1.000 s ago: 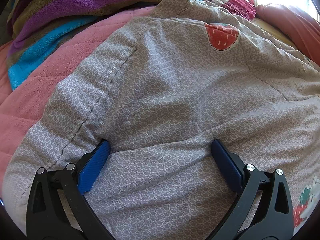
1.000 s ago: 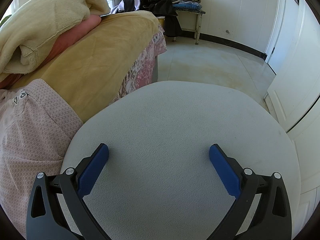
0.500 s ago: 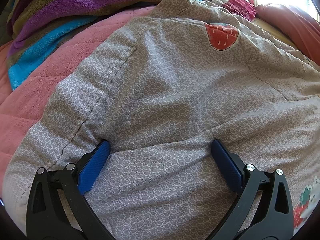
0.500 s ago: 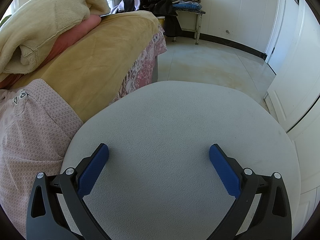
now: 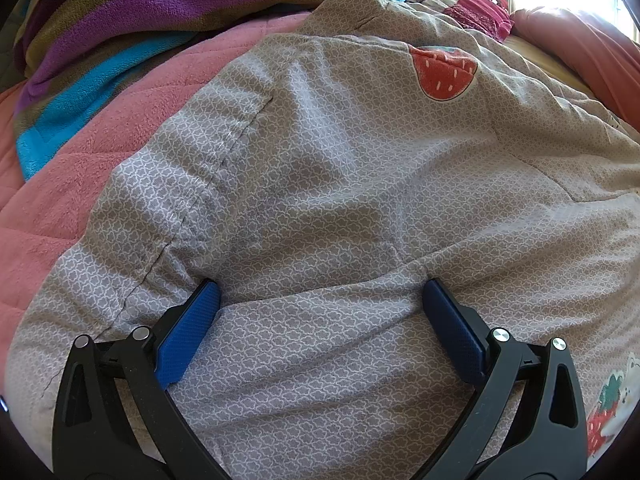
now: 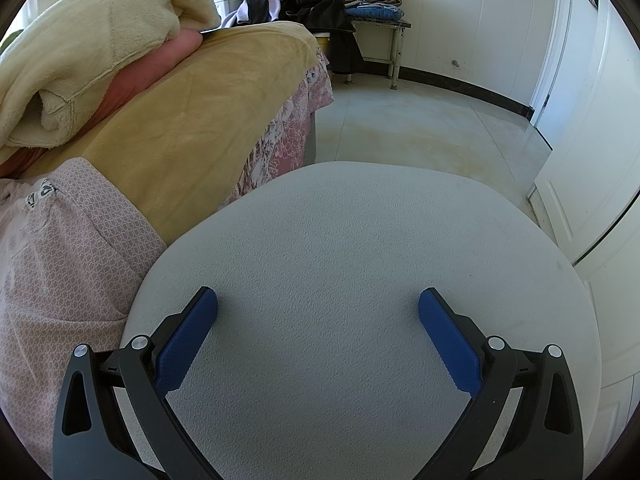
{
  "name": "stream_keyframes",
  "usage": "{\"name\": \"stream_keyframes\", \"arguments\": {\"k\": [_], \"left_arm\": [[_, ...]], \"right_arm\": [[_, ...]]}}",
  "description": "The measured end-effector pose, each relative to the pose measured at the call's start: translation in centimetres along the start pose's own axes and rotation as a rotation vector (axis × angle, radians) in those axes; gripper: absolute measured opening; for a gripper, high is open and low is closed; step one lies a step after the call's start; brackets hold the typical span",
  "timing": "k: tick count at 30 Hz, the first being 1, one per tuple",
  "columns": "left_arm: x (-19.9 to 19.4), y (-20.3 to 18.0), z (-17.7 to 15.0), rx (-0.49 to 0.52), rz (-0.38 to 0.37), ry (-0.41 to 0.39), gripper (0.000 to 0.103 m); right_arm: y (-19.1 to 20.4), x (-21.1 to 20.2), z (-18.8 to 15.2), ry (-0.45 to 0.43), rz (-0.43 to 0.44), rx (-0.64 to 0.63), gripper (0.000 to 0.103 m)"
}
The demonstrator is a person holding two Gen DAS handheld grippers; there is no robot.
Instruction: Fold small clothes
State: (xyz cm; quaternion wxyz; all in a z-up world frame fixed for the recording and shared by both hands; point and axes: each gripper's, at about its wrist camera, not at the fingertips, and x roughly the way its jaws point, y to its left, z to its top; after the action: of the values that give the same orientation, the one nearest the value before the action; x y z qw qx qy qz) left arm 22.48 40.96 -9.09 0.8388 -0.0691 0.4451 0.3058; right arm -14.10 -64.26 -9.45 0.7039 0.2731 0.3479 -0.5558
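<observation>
Between the wide-spread blue pads of the left tool [image 5: 318, 300] lies one small grey-patterned cotton garment [image 5: 360, 200] with a red strawberry patch [image 5: 444, 74], unclamped, spread over a pink quilted bed cover [image 5: 72, 184]. Beside it sits one striped purple-and-blue fleece blanket [image 5: 120, 20]. Equally agape, the right tool [image 6: 318, 308] hovers over a round grey worktop [image 6: 360, 240], gripping nothing, the garment's edge at its left.

No readable text, brand or number anywhere. Only pictures on the garment [image 5: 340, 200]: a strawberry print [image 5: 444, 74] and a small bear motif [image 5: 618, 400], without legible lettering
</observation>
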Motion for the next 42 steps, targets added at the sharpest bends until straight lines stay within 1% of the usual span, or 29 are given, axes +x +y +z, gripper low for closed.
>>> {"name": "stream_keyframes", "arguments": {"k": [11,15,16,18,19,20,21,22,23,24,27,28,29,32,35,38,39,40,42], "left_arm": [[0.0,0.0,0.0,0.0,0.0,0.0,0.095],[0.1,-0.5,0.2,0.024,0.031,0.003,0.095],[0.3,-0.6,0.4,0.026,0.028,0.005,0.095],[-0.2,0.3,0.8,-0.015,-0.031,0.028,0.095],[-0.8,1.2,1.3,-0.048,-0.089,0.045,0.095],[-1.8,2.7,1.6,-0.096,-0.134,0.046,0.095],[-2.9,4.3,1.7,-0.143,-0.154,0.03,0.095],[-4.3,6.1,1.9,-0.181,-0.155,0.008,0.095],[-5.8,7.7,1.9,-0.201,-0.14,-0.016,0.095],[-7.7,9.5,2.0,-0.198,-0.119,-0.045,0.095],[-11.4,12.3,1.8,-0.15,-0.047,-0.104,0.095],[-12.3,12.7,1.4,-0.129,-0.023,-0.12,0.095],[-12.6,12.6,1.4,-0.117,-0.015,-0.121,0.095],[-11.5,10.6,1.2,-0.083,-0.019,-0.084,0.095],[-9.5,8.1,-0.3,-0.089,-0.092,-0.018,0.095],[-7.6,6.8,-1.7,-0.105,-0.056,0.009,0.095],[-6.7,6.4,-2.3,-0.106,-0.069,0.017,0.095],[-5.9,6.1,-2.8,-0.105,-0.064,0.025,0.095],[-3.8,6.1,-3.7,-0.11,-0.005,0.057,0.095]], "right_arm": [[0.0,-0.1,0.0,0.0,0.0,0.0,0.099],[0.0,0.0,0.0,0.0,0.0,0.0,0.099],[0.0,0.0,0.0,0.0,0.0,-0.001,0.099],[0.0,-0.1,-0.1,0.0,0.0,-0.001,0.099],[0.0,-0.1,-0.1,0.0,0.0,-0.001,0.099],[0.0,-0.1,-0.1,0.0,0.001,-0.001,0.099],[0.0,-0.1,-0.1,0.0,0.001,-0.001,0.099],[0.0,0.0,0.0,0.0,0.001,-0.001,0.099],[0.0,-0.1,-0.1,0.0,0.001,-0.001,0.099],[0.0,-0.1,-0.1,0.0,0.001,-0.001,0.099],[0.0,0.0,0.0,0.0,0.001,-0.001,0.099],[0.0,-0.1,0.0,0.0,0.001,-0.001,0.099],[0.0,0.0,0.0,0.0,0.001,-0.001,0.099],[0.0,-0.1,-0.1,0.0,0.001,-0.001,0.099],[0.0,0.0,0.0,-0.001,0.001,-0.001,0.099],[0.0,0.0,0.0,-0.001,0.001,-0.001,0.099],[0.0,0.0,0.0,-0.001,0.001,-0.001,0.099],[0.0,0.0,0.0,-0.001,0.001,-0.001,0.099],[0.0,-0.1,-0.1,-0.001,0.001,-0.001,0.099]]}}
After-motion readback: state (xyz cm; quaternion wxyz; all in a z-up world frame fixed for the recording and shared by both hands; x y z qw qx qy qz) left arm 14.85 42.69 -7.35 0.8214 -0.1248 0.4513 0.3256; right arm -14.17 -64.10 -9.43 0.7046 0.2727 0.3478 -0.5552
